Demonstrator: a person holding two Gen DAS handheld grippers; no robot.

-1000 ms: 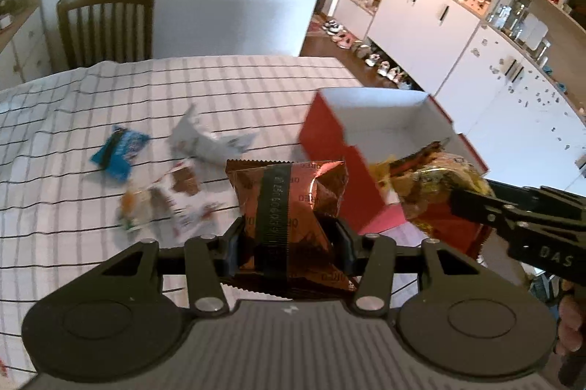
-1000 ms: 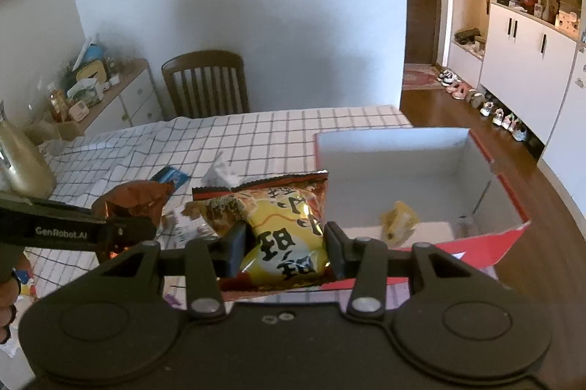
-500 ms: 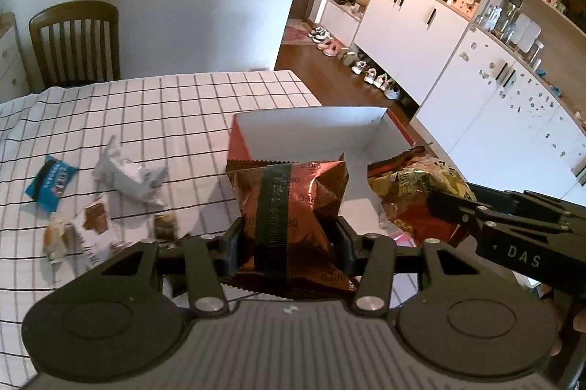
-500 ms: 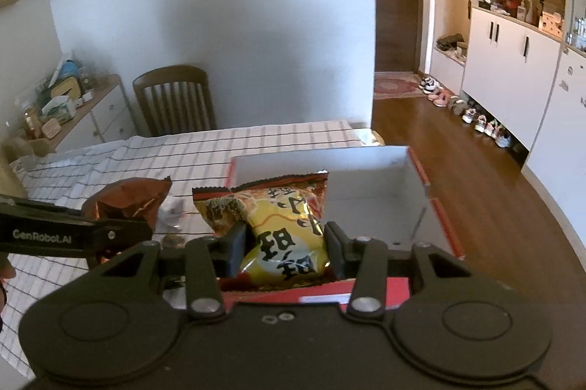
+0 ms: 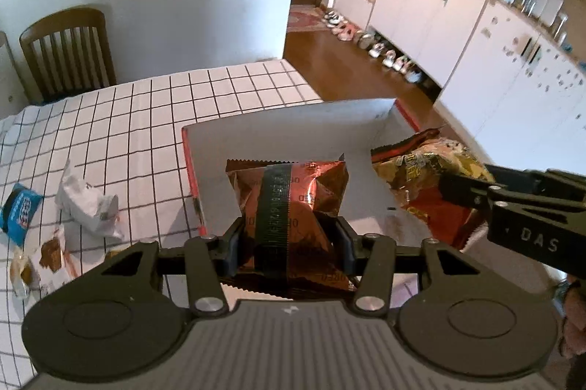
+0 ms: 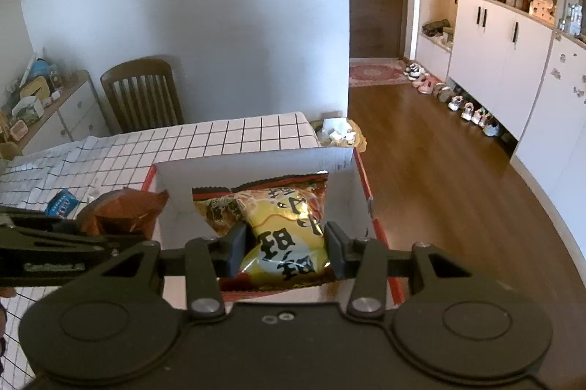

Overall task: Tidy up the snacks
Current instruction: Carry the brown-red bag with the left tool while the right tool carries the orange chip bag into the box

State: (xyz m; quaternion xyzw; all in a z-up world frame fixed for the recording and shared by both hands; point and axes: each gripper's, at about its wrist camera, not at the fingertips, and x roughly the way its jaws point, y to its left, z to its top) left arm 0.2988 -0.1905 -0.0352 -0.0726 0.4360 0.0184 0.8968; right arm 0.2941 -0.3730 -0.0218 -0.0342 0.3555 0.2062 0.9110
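1. Left gripper (image 5: 289, 239) clamped on copper-brown snack pack (image 5: 293, 203); pack upright, long axis along the fingers, serrated top edge pointing away, over the box's near-left corner.
2. Right gripper (image 6: 285, 249) clamped on yellow snack bag (image 6: 282, 228); long axis along the fingers, top seam away, above the box interior.
3. Both tilted down, side by side.
4. Red box (image 5: 190, 170), white inside, at tablecloth (image 5: 128, 118) edge.
5. Loose snacks left: blue packet (image 5: 18, 210), white wrapper (image 5: 88, 206).

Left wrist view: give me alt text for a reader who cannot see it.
The left gripper holds a copper-brown snack bag above an open red box on a checked tablecloth. The right gripper holds a yellow snack bag alongside; loose snacks lie left.
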